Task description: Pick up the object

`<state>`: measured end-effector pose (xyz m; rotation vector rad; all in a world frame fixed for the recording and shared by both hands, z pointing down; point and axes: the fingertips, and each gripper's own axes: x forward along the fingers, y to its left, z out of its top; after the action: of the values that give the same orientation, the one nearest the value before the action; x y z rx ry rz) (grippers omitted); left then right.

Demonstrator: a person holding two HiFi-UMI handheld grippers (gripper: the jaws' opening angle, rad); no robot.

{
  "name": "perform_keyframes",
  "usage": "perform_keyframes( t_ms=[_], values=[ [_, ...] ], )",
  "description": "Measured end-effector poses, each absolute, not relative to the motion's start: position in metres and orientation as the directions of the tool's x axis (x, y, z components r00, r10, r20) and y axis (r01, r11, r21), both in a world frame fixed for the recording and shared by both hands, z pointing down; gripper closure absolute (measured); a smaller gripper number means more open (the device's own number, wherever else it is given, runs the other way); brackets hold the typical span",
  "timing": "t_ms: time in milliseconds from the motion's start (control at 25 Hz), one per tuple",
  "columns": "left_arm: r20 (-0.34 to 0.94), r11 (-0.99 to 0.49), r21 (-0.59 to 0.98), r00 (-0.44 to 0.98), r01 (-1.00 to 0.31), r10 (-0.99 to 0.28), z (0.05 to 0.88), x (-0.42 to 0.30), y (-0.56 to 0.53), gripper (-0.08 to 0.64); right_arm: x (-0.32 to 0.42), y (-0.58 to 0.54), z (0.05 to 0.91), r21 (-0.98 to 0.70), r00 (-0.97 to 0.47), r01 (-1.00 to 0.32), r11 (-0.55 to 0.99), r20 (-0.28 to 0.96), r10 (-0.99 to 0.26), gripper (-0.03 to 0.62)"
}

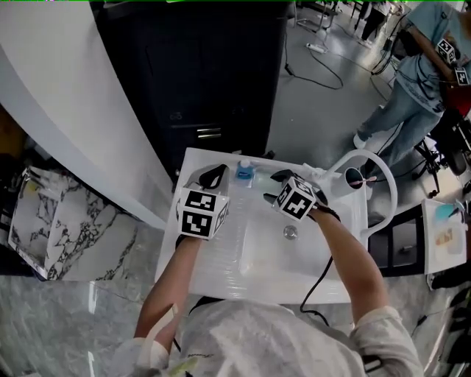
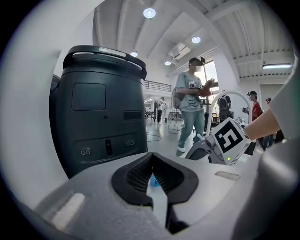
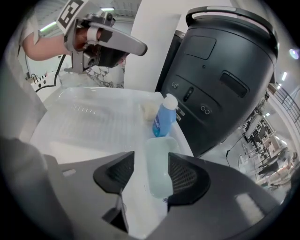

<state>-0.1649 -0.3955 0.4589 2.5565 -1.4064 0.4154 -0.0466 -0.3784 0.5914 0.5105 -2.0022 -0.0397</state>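
Straddling pale dish (image 3: pixel 157 161): right gripper (image 3: pixel 151 172)

— What sort of place is shown?
— A large lab or test hall is suggested. A high white ceiling (image 2: pixel 211 23) with round lamps (image 2: pixel 149 12) is seen, and a grey floor (image 1: pixel 324 110) crossed by cables (image 1: pixel 335 86).
— By what else is it shown?
— A free-standing white sink (image 1: pixel 213 272) is set beside a tall dark machine (image 2: pixel 103 108), and people (image 2: pixel 191 101) are seen standing about in the open space behind.
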Motion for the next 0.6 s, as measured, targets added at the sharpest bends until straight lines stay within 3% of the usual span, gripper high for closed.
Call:
perform_keyframes(
  t_ms=[360,600],
  values=[
    [0.349,-0.509,0.027,0.486,-0.860,-0.802,0.463,-0.172,-0.390,0.558,-0.036,-0.378,0.626,0.227,-0.324,-0.288,0.930,0.891,-0.318,0.406],
    [0.360,-0.496,0.024,0.471,-0.868,-0.805,0.468,-0.180,-0.389,0.558,-0.040,-0.379,0.638,0.216,-0.309,-0.272,0.938,0.903,-0.298,0.467]
  ],
)
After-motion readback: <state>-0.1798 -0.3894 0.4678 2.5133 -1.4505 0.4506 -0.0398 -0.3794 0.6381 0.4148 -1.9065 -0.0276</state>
